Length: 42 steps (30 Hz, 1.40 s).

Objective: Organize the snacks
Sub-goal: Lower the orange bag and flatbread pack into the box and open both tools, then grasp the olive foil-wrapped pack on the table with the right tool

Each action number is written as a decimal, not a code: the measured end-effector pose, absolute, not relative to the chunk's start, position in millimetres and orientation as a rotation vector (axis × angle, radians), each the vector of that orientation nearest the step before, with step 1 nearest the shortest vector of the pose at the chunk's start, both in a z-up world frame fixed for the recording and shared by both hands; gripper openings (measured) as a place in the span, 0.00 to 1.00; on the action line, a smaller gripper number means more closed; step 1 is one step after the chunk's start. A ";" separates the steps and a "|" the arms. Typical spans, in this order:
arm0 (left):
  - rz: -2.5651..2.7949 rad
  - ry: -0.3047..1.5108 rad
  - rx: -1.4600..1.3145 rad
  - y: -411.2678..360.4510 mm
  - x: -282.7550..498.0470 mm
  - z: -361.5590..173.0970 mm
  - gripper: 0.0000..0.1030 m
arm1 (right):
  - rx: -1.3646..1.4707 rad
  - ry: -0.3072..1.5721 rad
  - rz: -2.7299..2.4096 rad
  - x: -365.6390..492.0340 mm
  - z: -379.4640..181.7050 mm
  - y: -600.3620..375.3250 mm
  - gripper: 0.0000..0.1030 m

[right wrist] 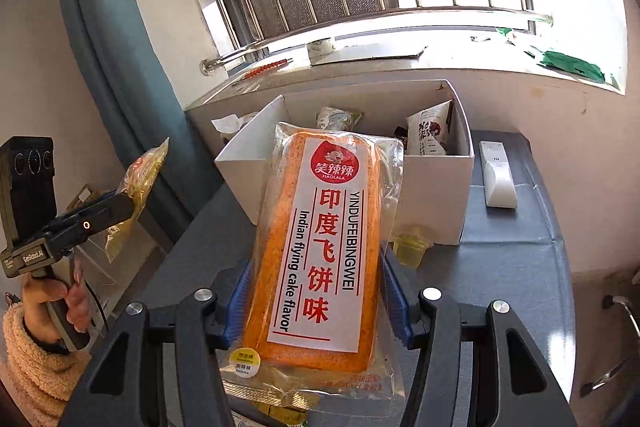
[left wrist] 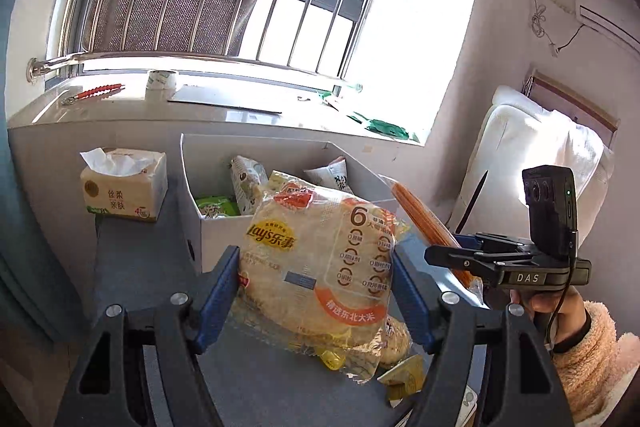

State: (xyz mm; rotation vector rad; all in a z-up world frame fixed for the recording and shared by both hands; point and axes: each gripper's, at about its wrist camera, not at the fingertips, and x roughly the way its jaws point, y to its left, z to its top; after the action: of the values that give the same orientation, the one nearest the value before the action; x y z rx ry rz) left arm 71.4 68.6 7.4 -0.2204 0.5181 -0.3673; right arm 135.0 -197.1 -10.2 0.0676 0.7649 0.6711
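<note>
both tongs full, snacks held up before the white box

left tongs [left wrist: 314,291] clamp a lay's rice cracker bag [left wrist: 316,259]; right tongs [right wrist: 316,301] pinch an orange flying cake pack [right wrist: 320,247], both raised over the grey worktop [right wrist: 500,259] just short of the white box [right wrist: 432,203] holding other packets.

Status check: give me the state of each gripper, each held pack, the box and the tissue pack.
left gripper: shut on Lay's pack
Lay's pack: held, lifted
right gripper: shut on orange cake pack
orange cake pack: held, near the box
white box: open, holding a few snacks
tissue pack: opened, tissue sticking out
</note>
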 end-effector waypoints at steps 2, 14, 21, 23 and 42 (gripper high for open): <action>-0.334 0.505 -0.252 70.2 106.4 19.8 0.74 | 0.075 0.754 0.654 161.4 2.8 -191.7 0.59; -0.164 0.713 -0.376 84.9 277.3 3.3 0.95 | 0.117 0.846 0.592 314.1 5.4 -143.1 0.69; -0.126 0.717 -0.345 89.7 254.1 -3.9 1.00 | 0.268 0.841 0.617 313.2 2.8 -165.9 1.00; -0.121 0.726 -0.315 88.1 245.4 -4.4 1.00 | 0.212 0.830 0.596 305.2 7.5 -165.4 1.00; -0.258 0.640 -0.119 32.9 49.0 -34.5 1.00 | 0.161 0.754 0.668 110.9 -27.1 -238.9 1.00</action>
State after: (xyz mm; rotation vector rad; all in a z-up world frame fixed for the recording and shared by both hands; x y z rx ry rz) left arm 49.0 32.9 -34.5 -0.1189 0.6399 -0.2582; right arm 110.9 -238.9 -27.1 0.1607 0.7544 0.6681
